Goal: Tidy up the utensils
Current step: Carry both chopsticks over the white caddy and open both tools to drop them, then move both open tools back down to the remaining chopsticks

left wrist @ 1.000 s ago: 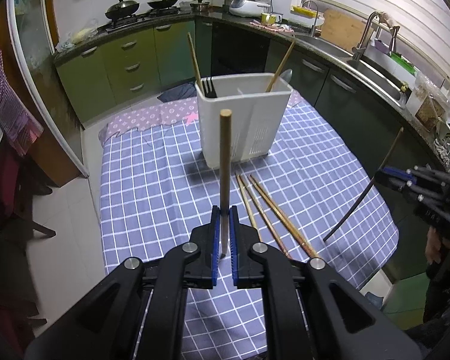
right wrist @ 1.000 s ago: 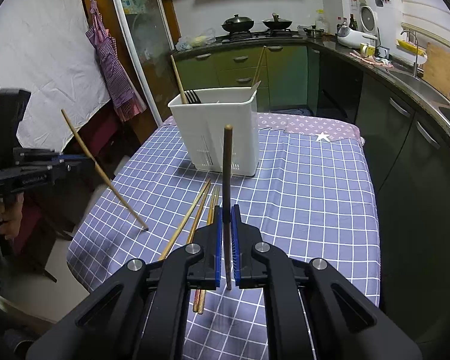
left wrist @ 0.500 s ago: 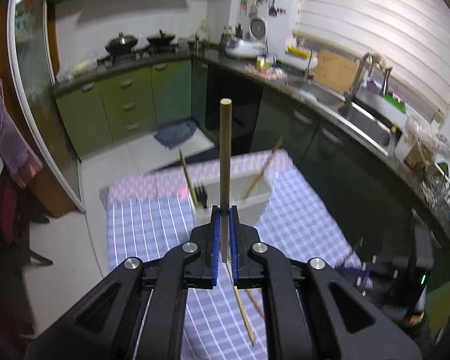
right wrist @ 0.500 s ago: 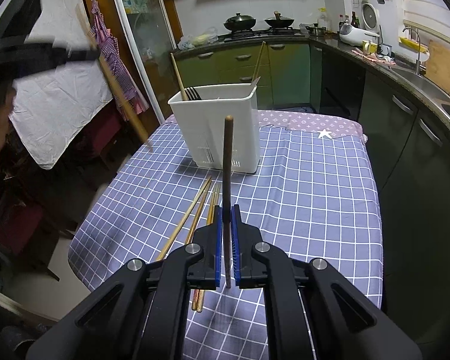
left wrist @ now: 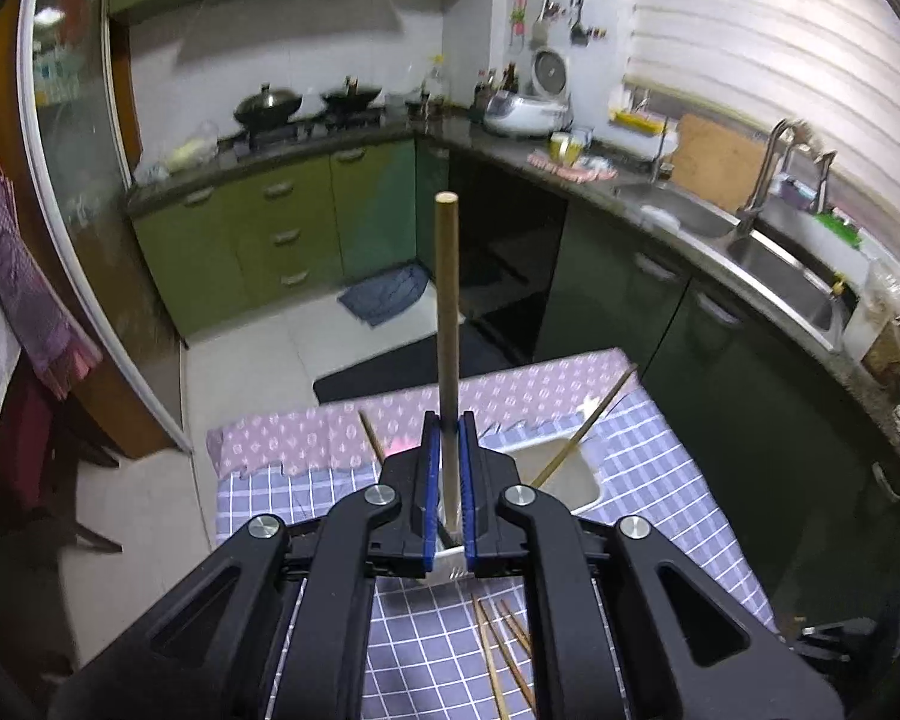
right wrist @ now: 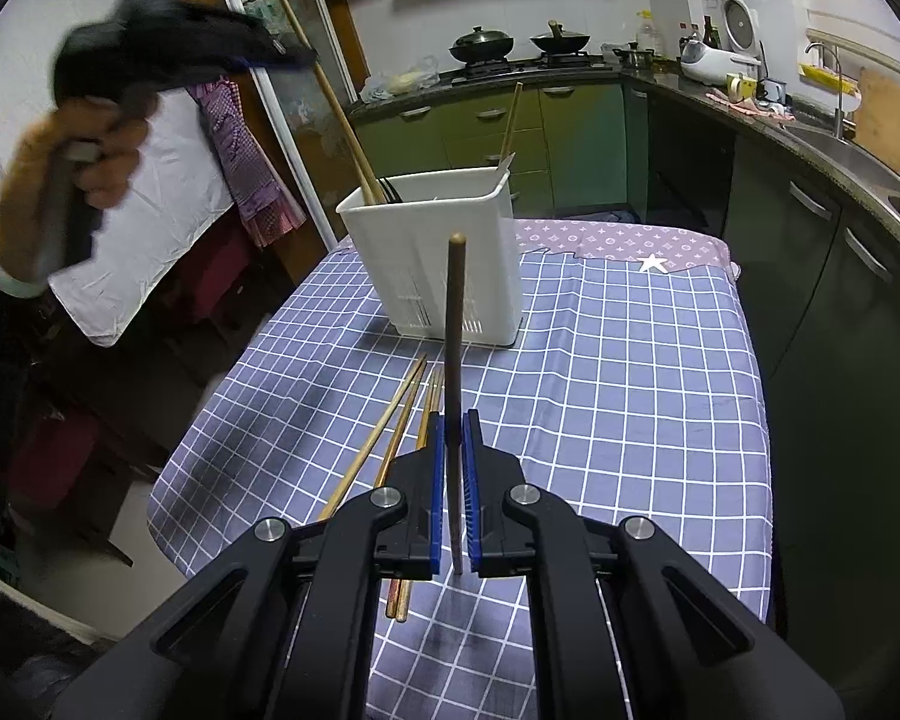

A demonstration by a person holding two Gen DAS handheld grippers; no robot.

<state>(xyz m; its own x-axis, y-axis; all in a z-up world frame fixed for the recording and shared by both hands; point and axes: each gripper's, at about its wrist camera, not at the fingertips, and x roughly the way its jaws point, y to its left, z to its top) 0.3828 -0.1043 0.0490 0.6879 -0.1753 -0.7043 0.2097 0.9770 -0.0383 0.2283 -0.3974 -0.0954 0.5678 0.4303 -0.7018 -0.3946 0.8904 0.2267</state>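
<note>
1. Left gripper (left wrist: 448,480), lower centre of the left wrist view: clenched on a pale round wooden chopstick (left wrist: 447,312), which stands up through the middle of the frame. In the right wrist view this gripper is a blurred shape at upper left, its stick slanting down toward the holder.
2. Right gripper (right wrist: 455,498), lower centre of its own view: clenched on a darker brown wooden chopstick (right wrist: 455,348), which points toward the holder.
3. White slotted plastic utensil holder (right wrist: 438,264) stands upright at centre of the right wrist view on the blue-and-white checked tablecloth (right wrist: 630,396). It already holds a dark fork and two sticks leaning on its rim.
4. Loose wooden chopsticks (right wrist: 390,426) lie side by side on the cloth, between the holder and the right gripper.
5. Handling, as judged: the sticks are light, stiff, smooth and round, so they are likely to roll or pivot in the pads. A hold near mid-length, squarely across the pads, should steady them.
6. In the way: the leaning sticks and the fork crowd the holder's opening, and the two grippers could cross above it.
7. Background: green cabinets, woks on the stove, and a sink at right, all well apart.
</note>
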